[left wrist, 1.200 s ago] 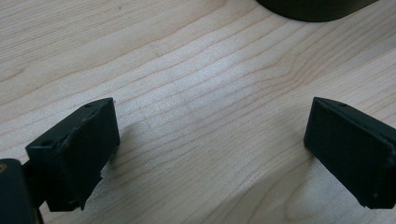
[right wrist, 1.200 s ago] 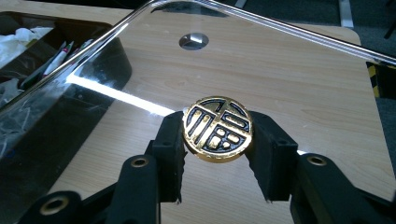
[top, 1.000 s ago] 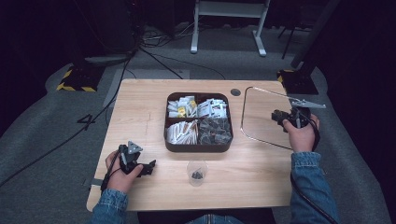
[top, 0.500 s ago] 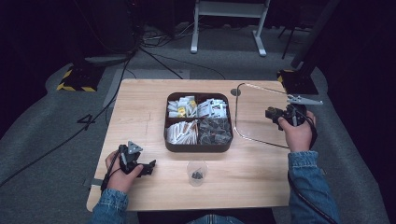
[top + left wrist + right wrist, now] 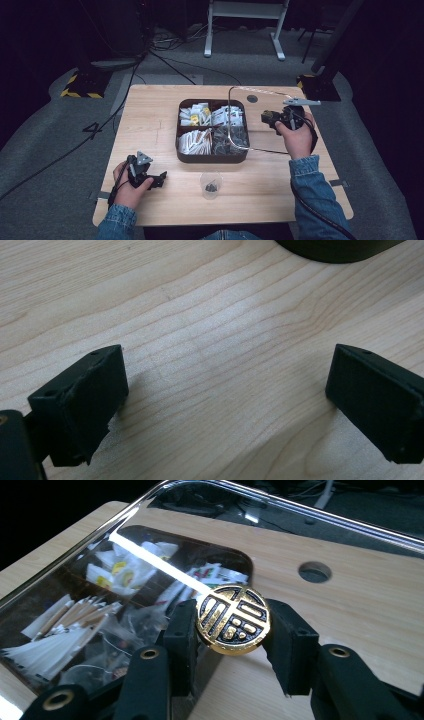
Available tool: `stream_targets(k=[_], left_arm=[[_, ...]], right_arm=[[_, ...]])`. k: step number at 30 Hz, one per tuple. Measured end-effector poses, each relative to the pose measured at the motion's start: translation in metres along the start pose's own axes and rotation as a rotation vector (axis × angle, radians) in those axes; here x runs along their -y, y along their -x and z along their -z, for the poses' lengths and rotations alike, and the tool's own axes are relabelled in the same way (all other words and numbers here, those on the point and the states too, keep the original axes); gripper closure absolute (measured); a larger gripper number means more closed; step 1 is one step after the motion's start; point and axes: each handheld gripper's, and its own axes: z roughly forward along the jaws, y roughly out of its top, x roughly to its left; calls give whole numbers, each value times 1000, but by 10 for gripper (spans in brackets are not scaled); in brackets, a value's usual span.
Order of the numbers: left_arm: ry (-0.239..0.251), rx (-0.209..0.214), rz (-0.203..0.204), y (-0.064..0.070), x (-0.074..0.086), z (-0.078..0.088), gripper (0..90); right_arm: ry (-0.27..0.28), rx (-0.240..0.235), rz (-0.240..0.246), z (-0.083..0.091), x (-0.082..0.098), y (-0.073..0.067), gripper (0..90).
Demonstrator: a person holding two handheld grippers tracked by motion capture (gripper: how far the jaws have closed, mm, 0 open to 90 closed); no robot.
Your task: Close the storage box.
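I see a pale wooden bench [image 5: 150,115] carrying a dark four-part tray [image 5: 212,157] of packets, just left of my right gripper [image 5: 274,119]. A small clear cup [image 5: 210,185] stands on the bare wood right of my left gripper [image 5: 159,178]. A round hole [image 5: 252,99] sits beyond the right gripper.

Clear lid [image 5: 320,525] cut off by frame edges; cup [image 5: 211,185] contents too small to tell

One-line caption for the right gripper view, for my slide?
Right gripper clamps the clear lid's gold knob, carrying it over the compartment box.
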Motion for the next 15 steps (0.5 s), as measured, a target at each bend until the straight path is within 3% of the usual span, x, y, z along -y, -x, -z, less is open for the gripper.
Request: stream_targets(k=[4,15], left_arm=[[0,0,2,0,0,0,38],[-1,0,0,0,0,0,38]], right_arm=[[1,-27,37,-10,-10,-14,581],[-15,-57,55,-32,-26,-46,581]])
